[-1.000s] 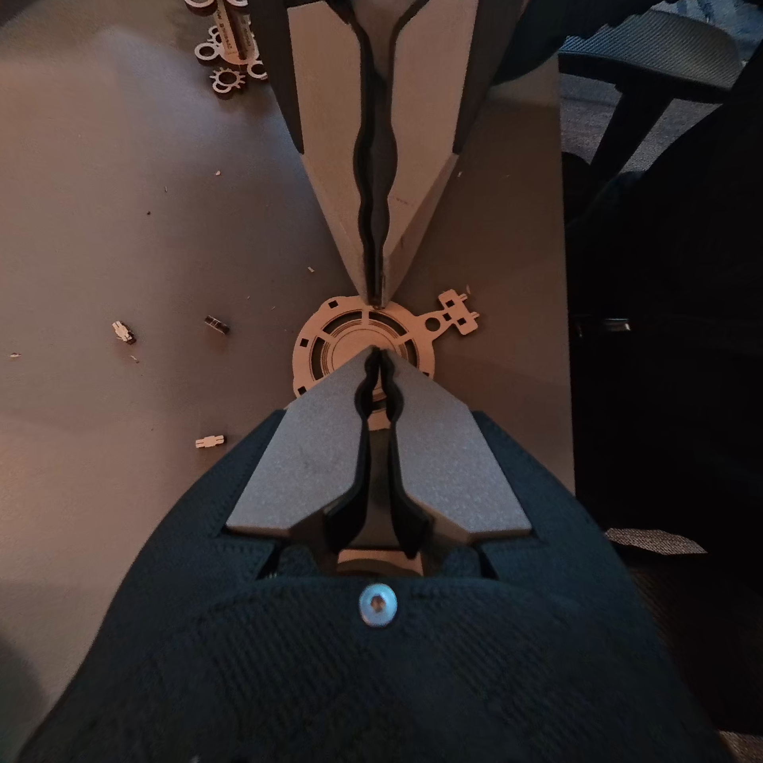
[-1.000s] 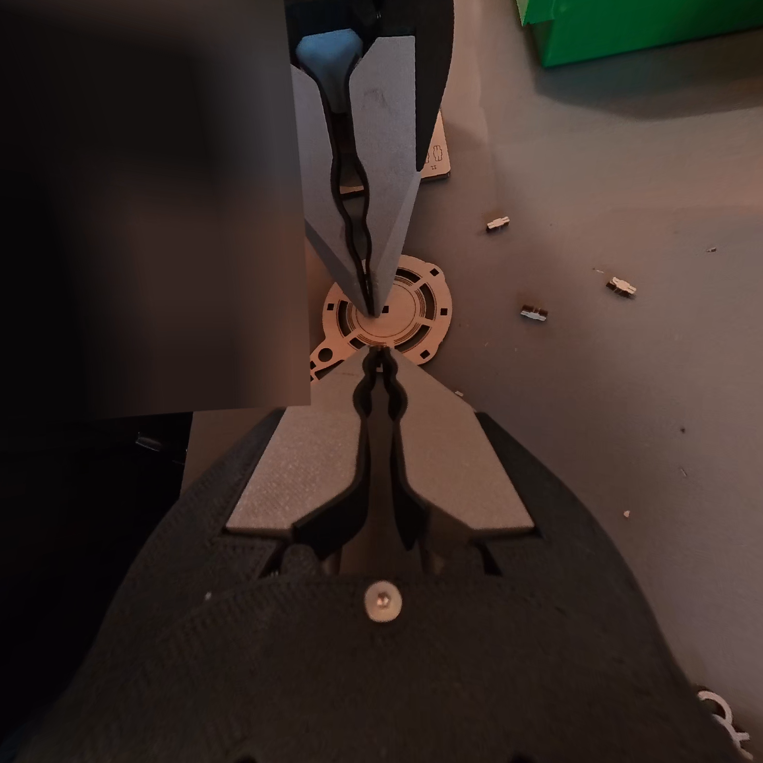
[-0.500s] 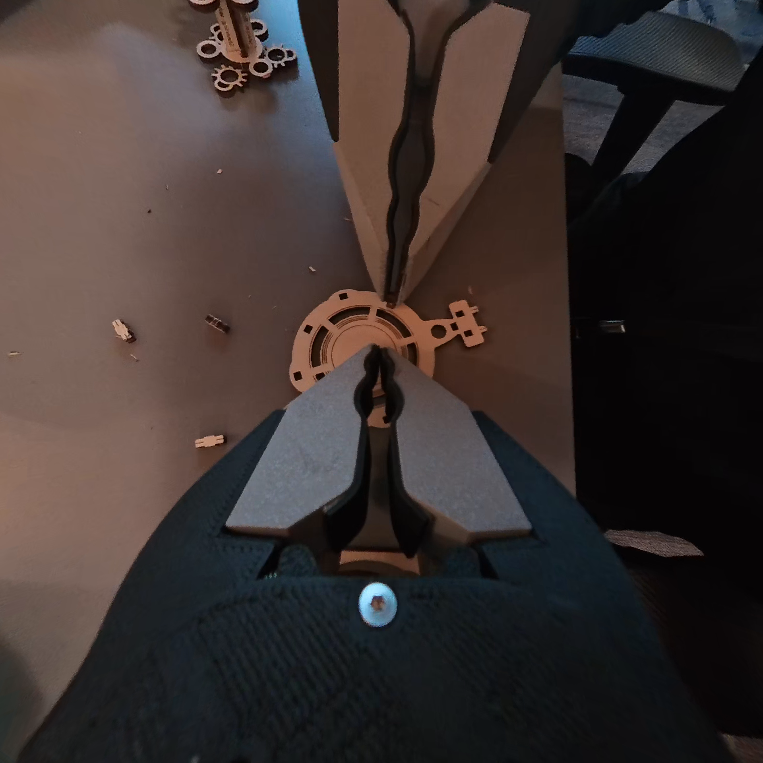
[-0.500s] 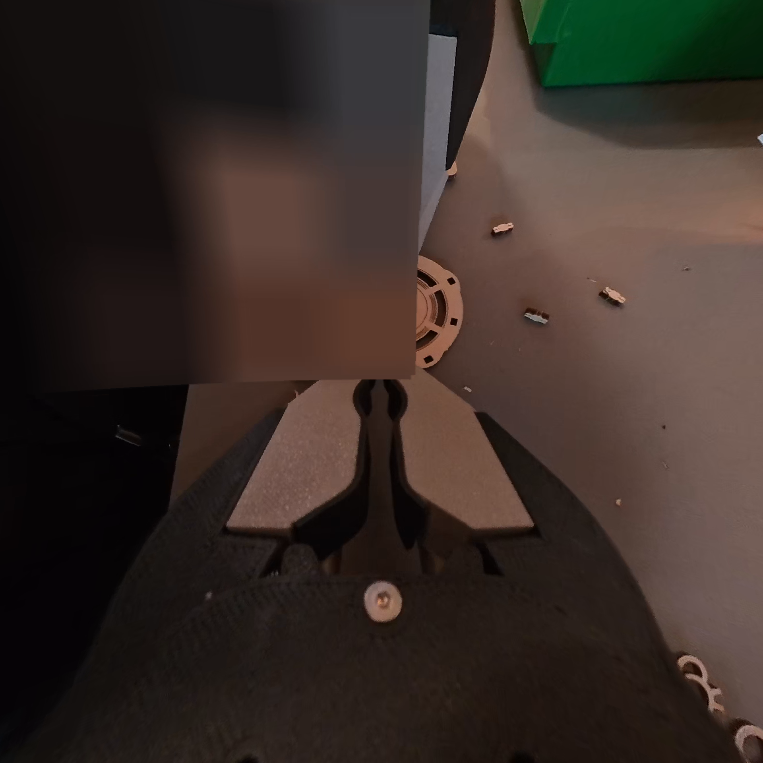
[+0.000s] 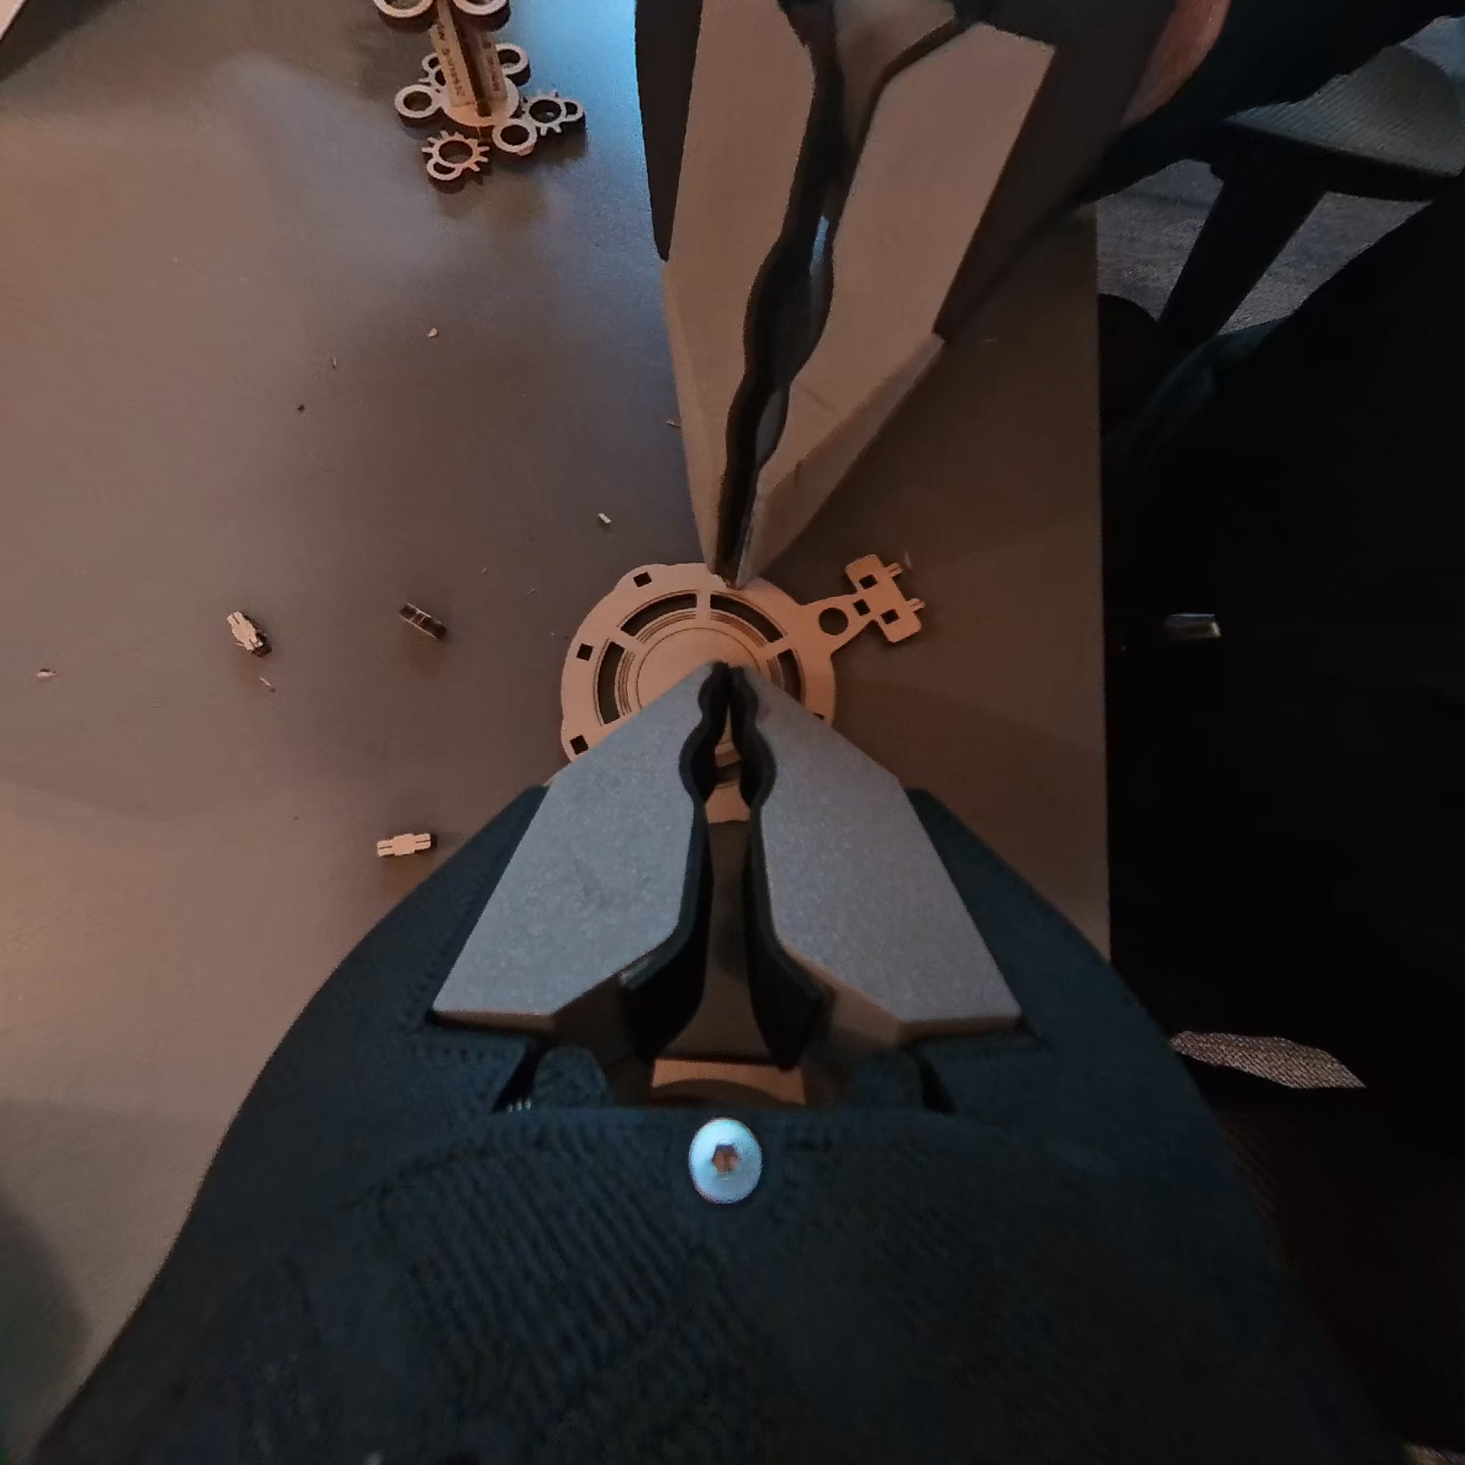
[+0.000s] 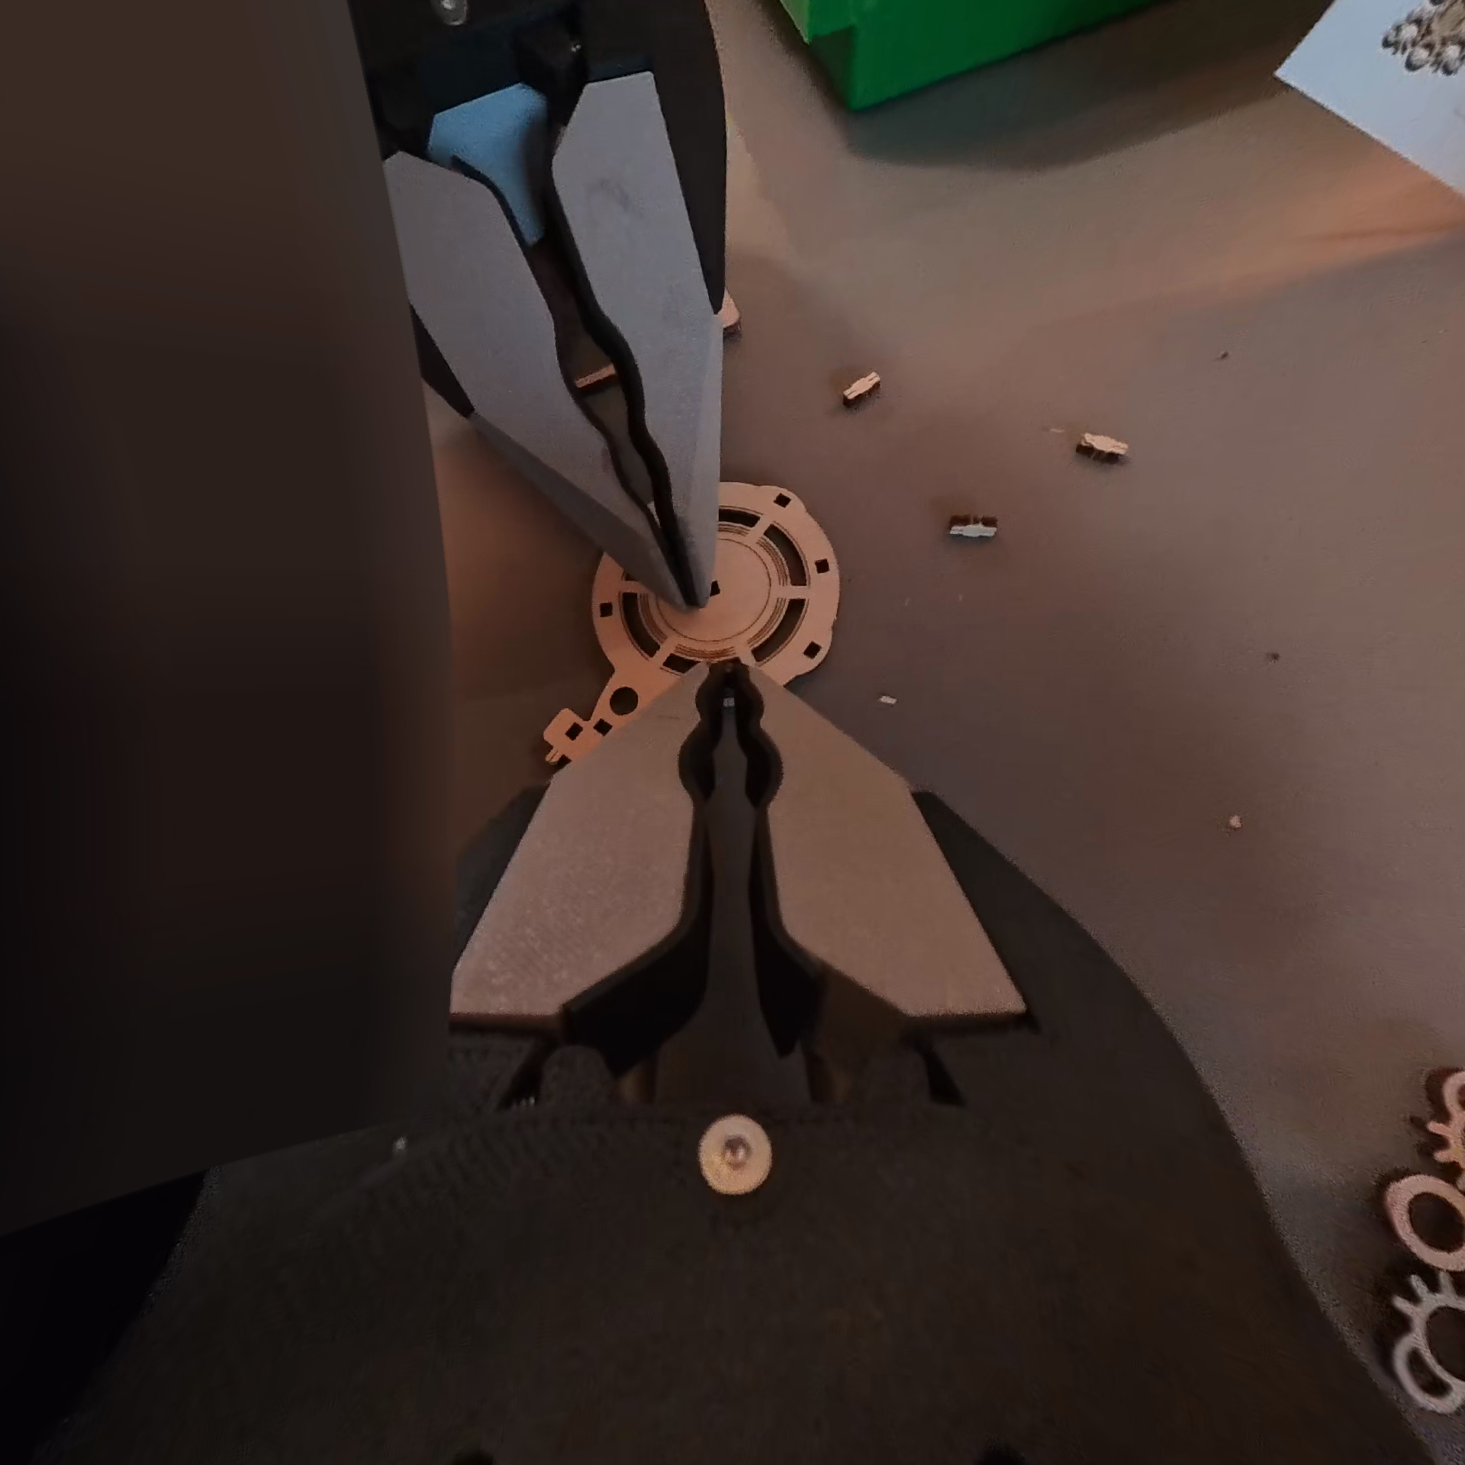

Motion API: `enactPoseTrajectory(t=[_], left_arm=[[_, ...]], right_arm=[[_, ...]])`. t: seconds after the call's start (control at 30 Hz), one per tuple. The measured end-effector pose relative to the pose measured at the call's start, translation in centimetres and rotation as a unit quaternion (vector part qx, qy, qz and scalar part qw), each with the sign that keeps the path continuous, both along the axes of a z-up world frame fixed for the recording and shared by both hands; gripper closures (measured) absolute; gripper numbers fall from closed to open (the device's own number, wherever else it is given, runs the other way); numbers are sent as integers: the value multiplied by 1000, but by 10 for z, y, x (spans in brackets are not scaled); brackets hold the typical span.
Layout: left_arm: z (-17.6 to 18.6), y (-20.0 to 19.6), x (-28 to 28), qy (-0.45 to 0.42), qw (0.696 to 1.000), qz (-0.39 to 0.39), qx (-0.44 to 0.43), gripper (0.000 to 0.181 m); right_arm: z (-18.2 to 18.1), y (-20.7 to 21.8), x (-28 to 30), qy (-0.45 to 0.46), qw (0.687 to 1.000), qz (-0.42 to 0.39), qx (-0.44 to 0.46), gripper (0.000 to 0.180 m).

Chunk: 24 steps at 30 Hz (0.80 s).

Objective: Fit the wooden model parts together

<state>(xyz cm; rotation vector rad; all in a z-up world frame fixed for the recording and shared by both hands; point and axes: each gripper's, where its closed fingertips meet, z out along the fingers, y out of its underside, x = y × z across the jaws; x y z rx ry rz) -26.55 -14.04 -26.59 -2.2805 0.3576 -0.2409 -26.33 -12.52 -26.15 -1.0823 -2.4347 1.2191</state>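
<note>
A round wooden disc (image 5: 698,658) lies flat on the counter (image 5: 238,476) between two clenched grippers — left gripper (image 5: 728,672) tip over its centre, right gripper (image 6: 725,672) tip at its rim, a tiny piece possibly pinched.

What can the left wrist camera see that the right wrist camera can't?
Only the left wrist view shows a dark chair beyond the table edge. Only the right wrist view shows a green box and a white sheet at the far corner. Both show the round wooden disc with a key-shaped tab lying flat on the table, both shut grippers, left gripper and right gripper, tips at the disc, and three little wooden pegs.
</note>
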Motion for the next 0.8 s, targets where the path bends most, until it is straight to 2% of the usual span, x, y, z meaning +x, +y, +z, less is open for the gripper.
enactPoseTrajectory(t=[0.03, 0.8], left_arm=[[0, 0, 0, 1, 1000, 0, 0, 181], [0, 0, 0, -5, 1000, 1, -1, 181]], right_arm=[[0, 0, 0, -1, 1000, -1, -2, 180], [0, 2, 5, 50, 996, 67, 43, 180]])
